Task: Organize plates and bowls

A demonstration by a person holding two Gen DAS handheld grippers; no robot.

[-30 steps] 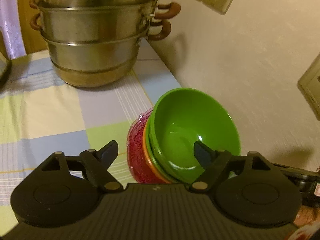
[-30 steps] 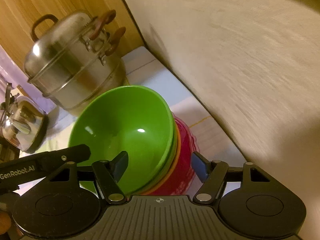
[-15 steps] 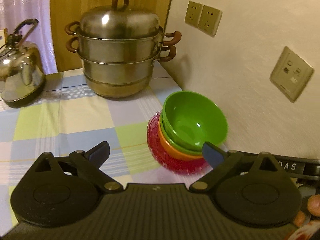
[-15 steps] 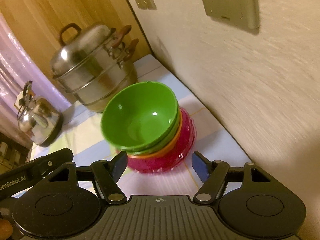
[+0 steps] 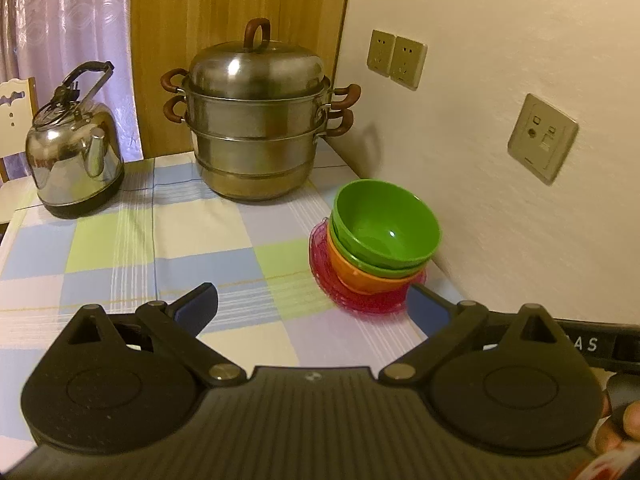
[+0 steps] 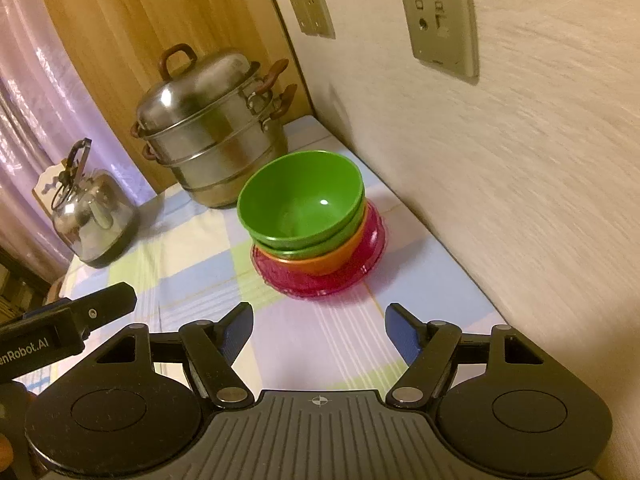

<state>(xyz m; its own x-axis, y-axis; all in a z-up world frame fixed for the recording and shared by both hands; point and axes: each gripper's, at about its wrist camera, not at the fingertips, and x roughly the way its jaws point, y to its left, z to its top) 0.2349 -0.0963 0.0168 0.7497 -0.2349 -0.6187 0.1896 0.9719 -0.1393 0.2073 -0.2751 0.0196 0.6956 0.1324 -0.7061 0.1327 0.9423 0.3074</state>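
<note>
Lower green bowl – only its rim shows – nested under the top bowl.

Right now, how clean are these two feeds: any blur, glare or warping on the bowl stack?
Left wrist view: dim, warm light, the green bowl sharp with one small glare spot; wall lines bow from the fisheye. Right wrist view: the same bowl is sharp, but the wall at right smears into streaks; the steamer pot leans from distortion.

A steel steamer pot with brown handles stands at the desk's far edge, near the far right corner. A shiny kettle sits near the far left corner. A checked cloth covers the desk. 3 wall sockets sit above the right edge.
</note>
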